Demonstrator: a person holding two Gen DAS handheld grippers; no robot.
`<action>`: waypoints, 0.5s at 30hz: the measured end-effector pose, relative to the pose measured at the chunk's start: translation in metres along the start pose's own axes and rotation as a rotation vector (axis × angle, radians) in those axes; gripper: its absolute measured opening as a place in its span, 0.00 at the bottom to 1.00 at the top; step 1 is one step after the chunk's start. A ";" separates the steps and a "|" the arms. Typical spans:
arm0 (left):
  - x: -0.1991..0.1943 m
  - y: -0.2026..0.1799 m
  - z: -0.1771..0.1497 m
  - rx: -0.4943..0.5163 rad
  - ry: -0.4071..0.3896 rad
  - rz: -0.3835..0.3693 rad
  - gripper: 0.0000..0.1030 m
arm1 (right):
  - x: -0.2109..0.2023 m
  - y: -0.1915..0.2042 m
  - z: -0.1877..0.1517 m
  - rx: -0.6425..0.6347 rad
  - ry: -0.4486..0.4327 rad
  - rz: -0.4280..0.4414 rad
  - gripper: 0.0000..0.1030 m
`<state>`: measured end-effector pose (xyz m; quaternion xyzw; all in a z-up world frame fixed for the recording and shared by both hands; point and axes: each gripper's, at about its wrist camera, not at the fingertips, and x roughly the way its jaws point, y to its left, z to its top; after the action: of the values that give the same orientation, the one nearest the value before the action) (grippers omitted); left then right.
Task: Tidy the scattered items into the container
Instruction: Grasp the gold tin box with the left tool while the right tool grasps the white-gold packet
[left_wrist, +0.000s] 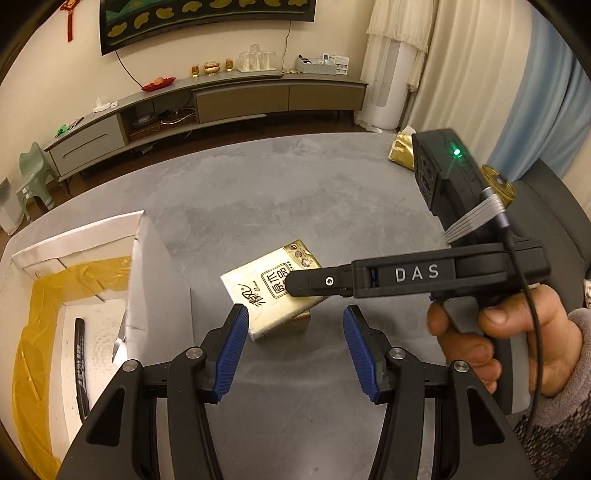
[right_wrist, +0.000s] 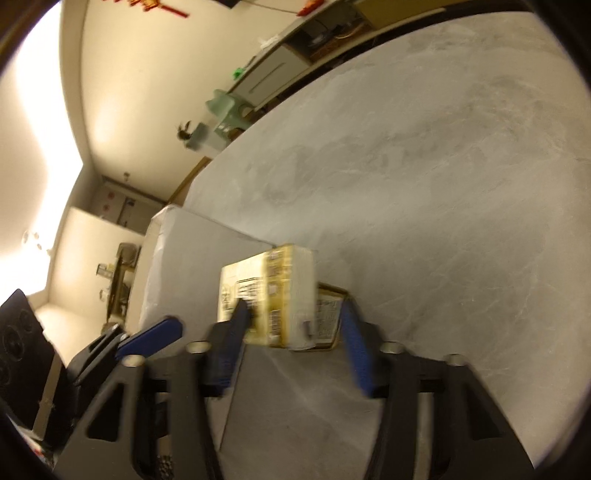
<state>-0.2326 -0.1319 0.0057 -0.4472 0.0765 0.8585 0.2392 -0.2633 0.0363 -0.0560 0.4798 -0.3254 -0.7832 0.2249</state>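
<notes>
On my counter (left_wrist: 258, 184) the open box (left_wrist: 155, 266) sits at the left with a pen (left_wrist: 79, 363) lying inside. The packet (left_wrist: 271, 291) lies just right of the box, atop a second, flatter packet (right_wrist: 328, 317). Another packet (left_wrist: 400, 151) rests at the counter's far right edge.

- My left gripper (left_wrist: 293, 354): matt black plastic arms, ribbed blue rubbery pads (left_wrist: 229, 356), shiny metal pivot pins.
- My right gripper (right_wrist: 295, 341): same matt black and ribbed blue.
- Table (left_wrist: 258, 195): grey, stone-like, smooth, dull sheen.
- Tissue pack (left_wrist: 271, 291) at twelve o'clock: glossy gold-and-cream plastic wrap.
- Box (left_wrist: 155, 266) at ten o'clock: matt white cardboard, lined with glossy yellow film.
- My sleeve (left_wrist: 569, 387): fuzzy grey fleece.
</notes>
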 end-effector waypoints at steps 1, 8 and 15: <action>0.002 -0.001 0.000 -0.001 0.004 0.002 0.53 | -0.002 0.004 0.000 -0.013 -0.003 -0.003 0.32; 0.015 -0.010 -0.003 0.006 0.028 0.038 0.53 | -0.020 0.009 -0.004 -0.014 -0.042 -0.014 0.23; 0.032 -0.016 0.002 0.004 0.023 0.096 0.58 | -0.065 -0.012 0.001 0.058 -0.147 -0.061 0.21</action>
<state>-0.2418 -0.1062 -0.0180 -0.4524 0.1023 0.8636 0.1976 -0.2361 0.0884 -0.0254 0.4369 -0.3488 -0.8131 0.1625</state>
